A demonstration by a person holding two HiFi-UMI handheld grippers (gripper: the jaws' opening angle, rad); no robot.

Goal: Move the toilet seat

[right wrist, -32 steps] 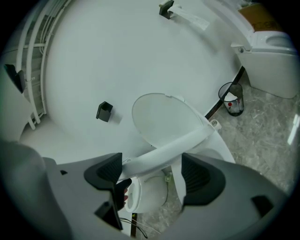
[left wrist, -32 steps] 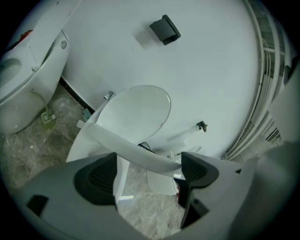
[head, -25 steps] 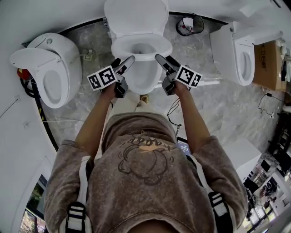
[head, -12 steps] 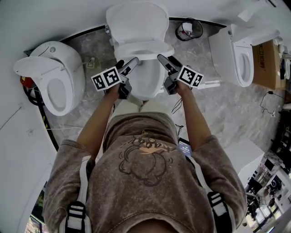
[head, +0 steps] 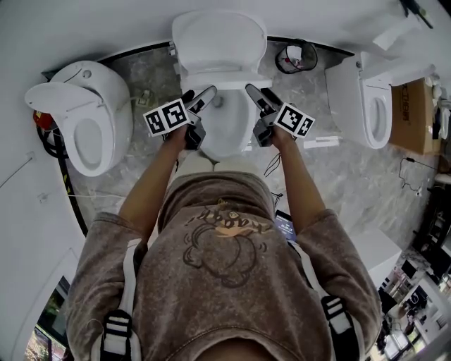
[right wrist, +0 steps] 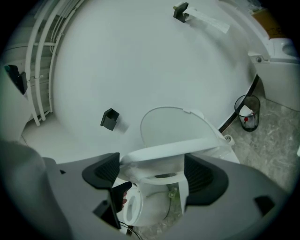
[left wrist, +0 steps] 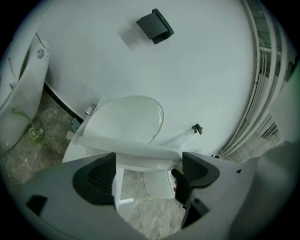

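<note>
**A:** White porcelain everywhere. Where is the toilet seat [head: 224, 79]?

**B:** On the toilet straight ahead of the person. It is tilted, with its front edge lifted clear of the bowl [head: 227, 130]. The lid [head: 219, 39] stands upright behind it, against the wall [head: 106, 21].

**A:** And the claws?

**B:** Both are at that raised front edge. The left claw [head: 199, 96] is near the seat's left front corner and the right claw [head: 255, 93] near its right one. Each points forward and a little downward.

**A:** Is either one clamped on it?

**B:** No. In the left gripper view the jaws stand wide apart. The seat's edge runs as a slanting white band across the gap at the fingertips, and the ribbed pads [left wrist: 98, 176] press on nothing. The right gripper view shows the same: jaws spread wide, the seat's edge crossing the gap at their tips, and the bowl showing below it.

**A:** Is the seat resting on a finger?

**B:** I cannot tell. The band meets the tips in both views, but contact is not clear.
</note>
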